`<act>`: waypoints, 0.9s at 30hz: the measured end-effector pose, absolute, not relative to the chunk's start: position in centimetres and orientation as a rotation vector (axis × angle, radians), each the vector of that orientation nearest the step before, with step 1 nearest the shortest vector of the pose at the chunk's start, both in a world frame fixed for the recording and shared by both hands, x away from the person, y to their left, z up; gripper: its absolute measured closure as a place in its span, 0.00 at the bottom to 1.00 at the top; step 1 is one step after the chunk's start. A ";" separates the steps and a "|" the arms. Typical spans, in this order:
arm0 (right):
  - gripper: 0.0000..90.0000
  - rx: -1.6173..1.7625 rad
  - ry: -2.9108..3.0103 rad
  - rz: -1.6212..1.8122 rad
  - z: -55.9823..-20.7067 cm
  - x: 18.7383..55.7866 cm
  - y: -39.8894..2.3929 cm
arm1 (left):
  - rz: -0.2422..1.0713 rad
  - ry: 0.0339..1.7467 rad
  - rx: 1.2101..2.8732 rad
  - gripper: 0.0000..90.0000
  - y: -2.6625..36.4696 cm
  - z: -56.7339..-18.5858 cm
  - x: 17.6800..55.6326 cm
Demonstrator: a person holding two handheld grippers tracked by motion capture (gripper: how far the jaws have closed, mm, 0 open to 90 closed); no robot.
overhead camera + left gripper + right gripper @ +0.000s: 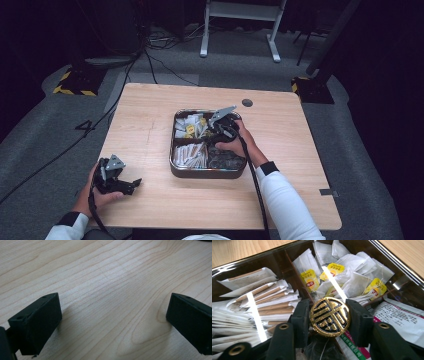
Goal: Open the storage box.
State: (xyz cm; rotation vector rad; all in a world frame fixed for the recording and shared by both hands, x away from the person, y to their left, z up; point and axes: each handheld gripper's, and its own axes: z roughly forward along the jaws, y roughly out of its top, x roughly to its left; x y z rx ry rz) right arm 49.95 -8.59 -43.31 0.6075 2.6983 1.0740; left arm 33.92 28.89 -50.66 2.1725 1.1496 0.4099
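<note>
a: the right gripper has its jaws clamped on either side of a round gold-and-black knob at the middle of the divided tin, where the partitions meet.

b: the risk?

a: the knob is round and smooth; an off-centre squeeze could let it slip out, or tilt the tin and spill the tea bags.

b: and the hands?

a: the right hand reaches over the tin, angled down. the left gripper rests low over the bare table, jaws apart, holding nothing.

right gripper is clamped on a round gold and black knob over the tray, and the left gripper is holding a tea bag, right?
Not quite: the left gripper holds nothing. The left gripper view shows its jaws open over bare table. The right gripper does clamp the gold and black knob over the tray.
</note>
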 end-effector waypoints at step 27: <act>0.66 0.608 2.653 1.085 -41.3 49.6 -8.9 | 0.409 1.149 2.173 0.00 28.9 -50.7 33.9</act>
